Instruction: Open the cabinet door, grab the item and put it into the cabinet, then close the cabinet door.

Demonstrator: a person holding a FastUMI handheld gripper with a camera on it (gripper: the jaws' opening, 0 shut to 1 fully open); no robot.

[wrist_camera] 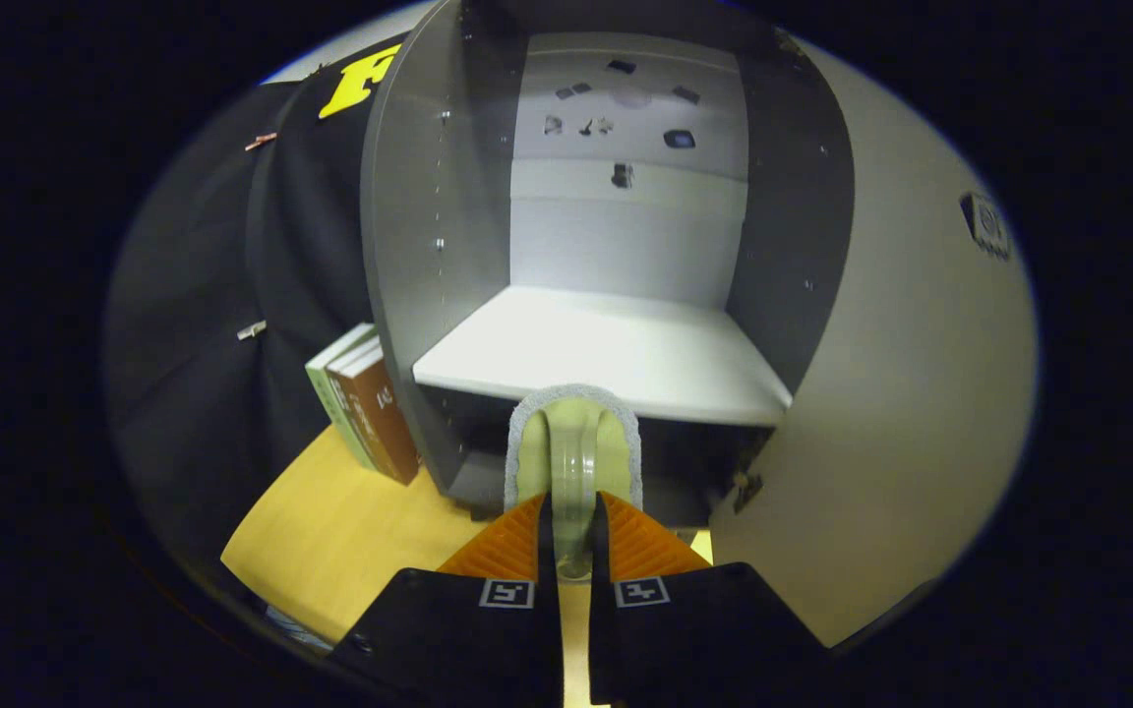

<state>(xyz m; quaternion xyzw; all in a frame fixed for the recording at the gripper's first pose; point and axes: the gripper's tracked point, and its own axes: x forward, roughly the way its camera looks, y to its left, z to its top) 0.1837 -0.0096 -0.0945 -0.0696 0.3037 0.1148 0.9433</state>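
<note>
Scrub brush (pixel 574 447), pale green with grey-white fringe, held by arched handle between orange fingers (pixel 506 546). Gripper (pixel 573 536) closed on handle, both pads pressing it. Brush sits just ahead of fingertips, in front of cabinet (pixel 409 256), at front edge of white shelf (pixel 616 354). Cabinet door (pixel 911 393) swung open, standing to right. Grey side walls, white back panel. Books (pixel 365 403) upright just beside cabinet's left wall, on wooden table (pixel 350 531).
</note>
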